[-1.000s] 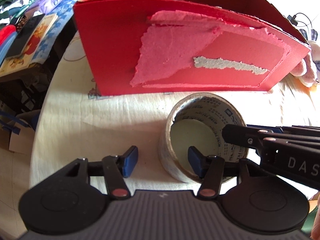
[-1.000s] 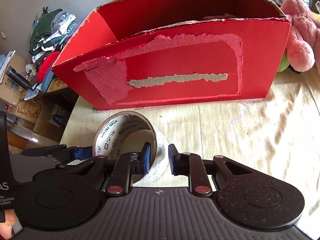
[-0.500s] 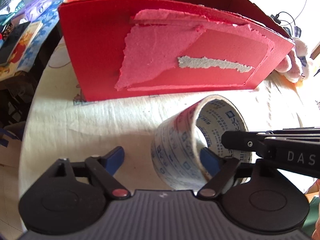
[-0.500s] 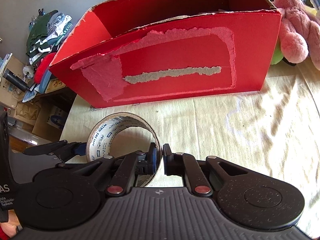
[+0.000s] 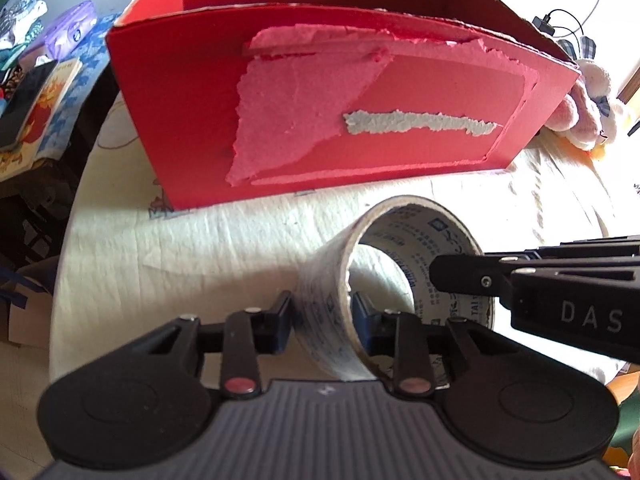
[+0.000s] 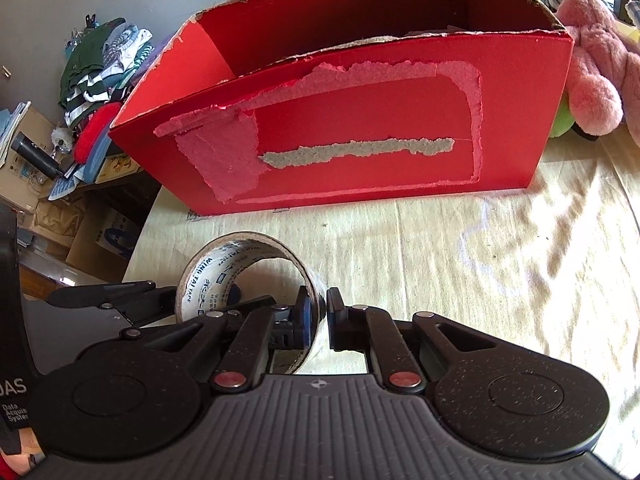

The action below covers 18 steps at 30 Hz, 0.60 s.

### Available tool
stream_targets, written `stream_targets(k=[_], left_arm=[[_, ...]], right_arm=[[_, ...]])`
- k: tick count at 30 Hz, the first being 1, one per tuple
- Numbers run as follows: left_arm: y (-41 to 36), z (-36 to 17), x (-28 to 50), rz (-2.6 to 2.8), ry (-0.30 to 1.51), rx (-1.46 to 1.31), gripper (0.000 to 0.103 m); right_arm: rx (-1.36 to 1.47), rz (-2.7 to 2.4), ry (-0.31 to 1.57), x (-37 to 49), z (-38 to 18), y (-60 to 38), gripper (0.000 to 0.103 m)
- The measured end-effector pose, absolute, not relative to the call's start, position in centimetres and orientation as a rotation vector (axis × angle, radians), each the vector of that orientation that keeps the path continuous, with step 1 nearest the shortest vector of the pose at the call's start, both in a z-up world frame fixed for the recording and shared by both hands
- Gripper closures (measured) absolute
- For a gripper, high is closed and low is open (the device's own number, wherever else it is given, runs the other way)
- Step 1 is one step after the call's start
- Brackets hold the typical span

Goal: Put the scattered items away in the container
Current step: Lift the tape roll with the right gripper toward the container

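Both the left gripper (image 5: 322,322) and right gripper (image 6: 317,322) pinch opposite walls of the clear printed tape roll (image 5: 394,280); the torn red cardboard box (image 6: 340,120) lies beyond, opening upward.

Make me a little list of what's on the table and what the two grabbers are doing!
item held: tape roll, standing on its edge, lifted or resting I cannot tell
left gripper: jaws shut on the roll's left wall, one inside, one outside
right gripper: jaws shut on the roll's right wall
container: red box, open top, torn label on front, behind the roll
inside the box: mostly hidden
table cover: cream cloth
beside the box: pink plush toy on the right
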<state>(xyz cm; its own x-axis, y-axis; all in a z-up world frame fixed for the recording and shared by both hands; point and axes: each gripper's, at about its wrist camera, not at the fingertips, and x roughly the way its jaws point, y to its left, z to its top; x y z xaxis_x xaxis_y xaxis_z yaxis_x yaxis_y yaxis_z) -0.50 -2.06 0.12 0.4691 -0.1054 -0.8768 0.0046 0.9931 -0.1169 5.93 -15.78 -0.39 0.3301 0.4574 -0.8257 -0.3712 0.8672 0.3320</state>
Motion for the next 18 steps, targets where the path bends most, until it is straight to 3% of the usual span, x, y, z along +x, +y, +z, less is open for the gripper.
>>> stream_targets(k=[5,18], left_arm=[[-2.7,0.1,-0.3,-0.042,1.087,-0.046,0.086],[-3.2,3.8,-0.9,-0.065,1.001,0.059,0.087]], right_arm=[[0.089,0.551,1.112,6.0,-0.4,-15.9,0.096],[0.113,0.613,1.067,5.7,2.4,-16.8,0.096]])
